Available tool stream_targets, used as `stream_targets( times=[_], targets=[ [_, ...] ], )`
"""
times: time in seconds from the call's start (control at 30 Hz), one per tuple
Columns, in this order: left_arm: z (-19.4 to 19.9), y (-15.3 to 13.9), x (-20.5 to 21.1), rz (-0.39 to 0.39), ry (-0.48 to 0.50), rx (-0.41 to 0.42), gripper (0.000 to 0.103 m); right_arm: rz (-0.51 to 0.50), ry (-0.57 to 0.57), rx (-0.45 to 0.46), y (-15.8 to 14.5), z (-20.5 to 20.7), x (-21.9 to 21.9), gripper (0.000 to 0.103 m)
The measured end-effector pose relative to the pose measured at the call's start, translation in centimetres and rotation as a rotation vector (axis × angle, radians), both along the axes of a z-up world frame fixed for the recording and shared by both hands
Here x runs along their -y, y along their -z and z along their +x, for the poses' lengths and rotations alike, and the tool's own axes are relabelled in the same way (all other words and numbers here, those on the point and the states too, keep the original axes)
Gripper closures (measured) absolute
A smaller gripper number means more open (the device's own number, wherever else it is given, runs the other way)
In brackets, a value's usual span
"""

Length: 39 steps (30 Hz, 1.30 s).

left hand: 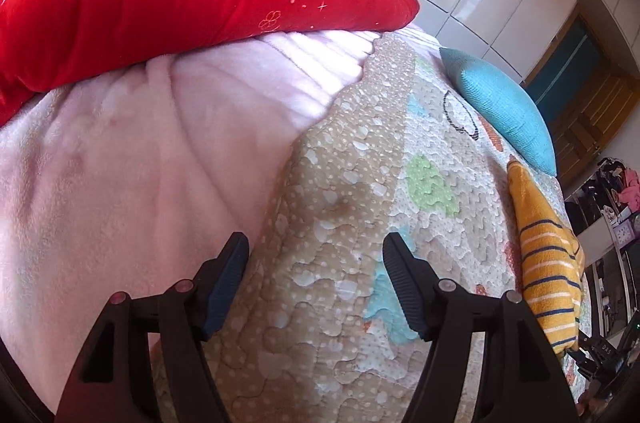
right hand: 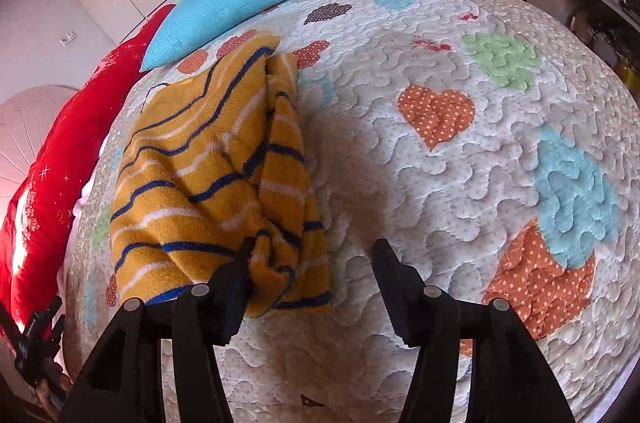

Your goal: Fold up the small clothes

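On the quilted bedspread point(right hand: 420, 183), toward its left half as the right camera shows it, lies the striped yellow jumper point(right hand: 208, 179), bunched lengthwise with one thick fold rolled along its right edge and a loose corner curling up at the near end. The right tongs point(right hand: 312, 265) stand wide with nothing gripped; their left finger touches or just overlaps that curled corner, though I cannot tell whether it presses on it. The left tongs point(left hand: 314, 257) are also wide and empty, hovering over bare bedspread beside a pink blanket point(left hand: 120, 151), well apart from the jumper point(left hand: 548, 259). The likely trouble is a poor pinch: closing on the rolled edge could catch several layers at once, so the fold would drag crooked or bunch further. The knit may also snag on the ribbed pads. With the left tongs so far off, the far side has nothing to pin it and could slide toward the blue cushion point(right hand: 228, 7).
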<state>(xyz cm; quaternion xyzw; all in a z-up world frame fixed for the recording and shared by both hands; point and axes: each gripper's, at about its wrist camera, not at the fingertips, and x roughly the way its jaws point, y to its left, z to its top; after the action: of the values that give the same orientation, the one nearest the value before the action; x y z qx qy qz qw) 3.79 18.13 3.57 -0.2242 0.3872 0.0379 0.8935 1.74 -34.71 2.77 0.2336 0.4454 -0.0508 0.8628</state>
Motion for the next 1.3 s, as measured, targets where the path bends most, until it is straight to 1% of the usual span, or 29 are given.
stream_targets(
  times=[0.1,0.13,0.2,0.23,0.27,0.3,0.37,0.4,0.5,0.6,0.67,0.73,0.77,0.8,0.83,0.87,0.9,0.93,1.0,1.03,1.07,1.1,1.13,1.2,1.23,1.27,1.3],
  targets=[
    [-1.1,-1.4,1.8,0.029,0.029,0.044,0.028,0.053,-0.018,0.051,-0.1,-1.0,0.8,0.039],
    [-1.3,-1.7,2.5,0.012,0.057,0.045,0.028,0.072,-0.024,0.069,-0.1,-1.3,1.0,0.038],
    [-1.5,-2.0,4.4,-0.047,0.151,0.032,0.028,0.114,-0.038,0.101,-0.1,-1.9,1.3,0.038],
    [-1.5,-2.2,5.7,-0.046,0.197,0.022,0.028,0.132,-0.046,0.119,-0.2,-2.0,1.4,0.038],
    [-1.7,-2.4,7.2,-0.022,0.236,0.016,0.028,0.139,-0.051,0.138,-0.4,-2.4,1.5,0.038],
    [-1.7,-2.6,9.0,0.02,0.273,0.013,0.028,0.135,-0.056,0.155,-0.6,-2.7,1.6,0.038],
    [-1.4,-3.0,12.4,0.104,0.334,0.002,0.028,0.109,-0.074,0.186,-1.4,-3.0,1.7,0.038],
    [-1.2,-3.2,14.1,0.132,0.364,-0.007,0.028,0.089,-0.085,0.202,-1.9,-3.0,1.6,0.038],
    [-0.2,-3.8,18.6,0.163,0.445,-0.011,0.028,0.032,-0.127,0.237,-3.7,-2.0,1.7,0.038],
    [1.4,-4.1,22.8,0.175,0.502,-0.005,0.028,0.024,-0.162,0.261,-5.3,0.5,1.7,0.038],
    [2.6,-3.9,25.3,0.188,0.533,-0.013,0.031,0.032,-0.186,0.262,-5.8,2.8,1.7,0.038],
    [3.7,-2.9,27.4,0.201,0.569,-0.052,0.049,0.043,-0.211,0.21,-5.1,5.7,1.3,0.038],
    [4.1,-2.3,28.3,0.221,0.58,-0.083,0.054,0.06,-0.233,0.181,-4.5,7.2,1.1,0.039],
    [4.3,-1.5,29.0,0.243,0.588,-0.113,0.063,0.083,-0.27,0.138,-3.6,8.7,0.7,0.045],
    [4.3,-0.9,29.6,0.261,0.592,-0.132,0.066,0.099,-0.309,0.102,-2.7,10.1,0.3,0.077],
    [4.3,-0.4,29.9,0.279,0.59,-0.137,0.066,0.067,-0.327,0.073,-2.0,11.4,0.0,0.082],
    [4.1,-0.1,30.2,0.3,0.588,-0.129,0.066,0.011,-0.322,0.059,-1.5,12.5,-0.2,0.082],
    [4.0,0.2,30.5,0.316,0.592,-0.121,0.066,-0.017,-0.313,0.053,-1.2,13.4,-0.3,0.082],
    [3.7,0.5,30.8,0.349,0.591,-0.103,0.066,-0.014,-0.293,0.044,-0.6,14.9,-0.1,0.082],
    [3.6,0.5,31.0,0.362,0.591,-0.093,0.066,-0.012,-0.282,0.043,-0.3,15.3,0.1,0.079],
    [3.5,0.5,31.1,0.37,0.588,-0.083,0.065,-0.006,-0.268,0.052,0.1,15.4,0.2,0.073],
    [3.5,0.6,31.1,0.372,0.583,-0.075,0.064,0.013,-0.252,0.07,0.5,15.3,0.5,0.071],
    [3.4,0.6,31.0,0.373,0.574,-0.067,0.059,0.042,-0.239,0.093,0.8,15.0,1.0,0.069],
    [3.2,0.5,30.6,0.366,0.565,-0.059,0.054,0.1,-0.239,0.144,1.3,14.3,1.7,0.067],
    [3.2,0.3,30.2,0.343,0.575,-0.068,0.054,0.127,-0.243,0.153,1.2,14.0,2.2,0.065],
    [3.1,-0.3,29.6,0.307,0.583,-0.074,0.055,0.163,-0.24,0.154,1.0,13.5,2.8,0.059],
    [2.8,-1.1,28.7,0.269,0.584,-0.061,0.055,0.202,-0.225,0.155,0.6,12.9,3.5,0.054]
  ],
)
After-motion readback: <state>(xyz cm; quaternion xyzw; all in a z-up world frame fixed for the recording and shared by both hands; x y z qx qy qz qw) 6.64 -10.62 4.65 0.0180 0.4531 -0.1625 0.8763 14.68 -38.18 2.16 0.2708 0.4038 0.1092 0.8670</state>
